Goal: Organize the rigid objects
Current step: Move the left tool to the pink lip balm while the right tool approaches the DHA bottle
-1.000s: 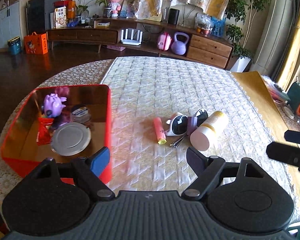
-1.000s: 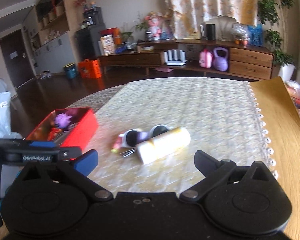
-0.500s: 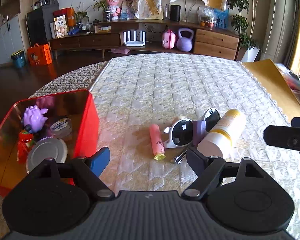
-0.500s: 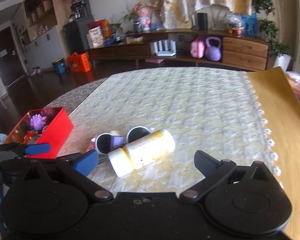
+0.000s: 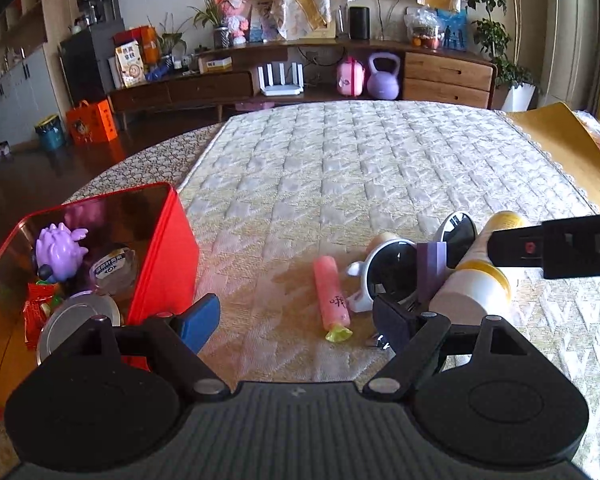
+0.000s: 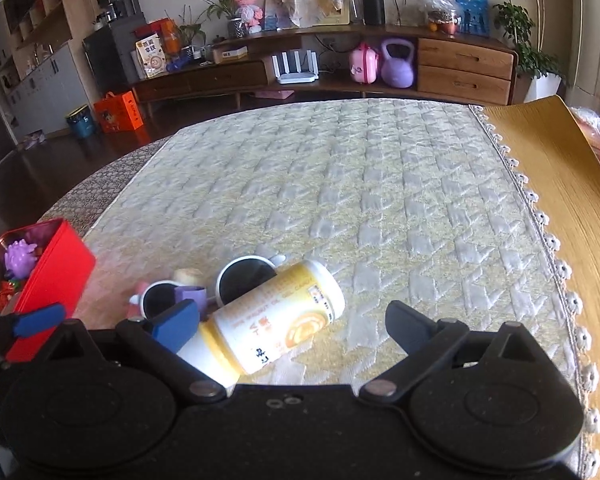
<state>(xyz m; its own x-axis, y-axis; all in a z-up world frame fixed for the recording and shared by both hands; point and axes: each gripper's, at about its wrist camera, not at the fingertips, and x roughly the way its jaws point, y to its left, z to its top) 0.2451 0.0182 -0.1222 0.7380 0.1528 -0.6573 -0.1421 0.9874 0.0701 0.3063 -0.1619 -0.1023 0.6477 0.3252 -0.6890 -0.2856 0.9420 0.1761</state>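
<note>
A pink tube point(image 5: 331, 297) lies on the quilted cloth with white-framed sunglasses point(image 5: 396, 272) and a yellow-and-white bottle point(image 5: 474, 286) lying on its side to its right. My left gripper point(image 5: 296, 318) is open and empty, with the pink tube between its fingers' line, just ahead. My right gripper point(image 6: 294, 326) is open, its fingers either side of the bottle point(image 6: 272, 330), not closed on it. The sunglasses point(image 6: 204, 290) lie behind the bottle. A red tin box point(image 5: 100, 280) at the left holds a purple toy point(image 5: 60, 250), a small jar and a metal lid.
The red box point(image 6: 48, 276) also shows at the left of the right wrist view. The right gripper's body point(image 5: 560, 246) crosses the left wrist view's right edge. A bare wooden table part point(image 6: 560, 184) lies right of the cloth's lace edge. A sideboard stands far behind.
Both grippers have moved forward and lower toward the pile. The right gripper now straddles the bottle. The left gripper has shifted right, away from the red box, toward the pink tube.
</note>
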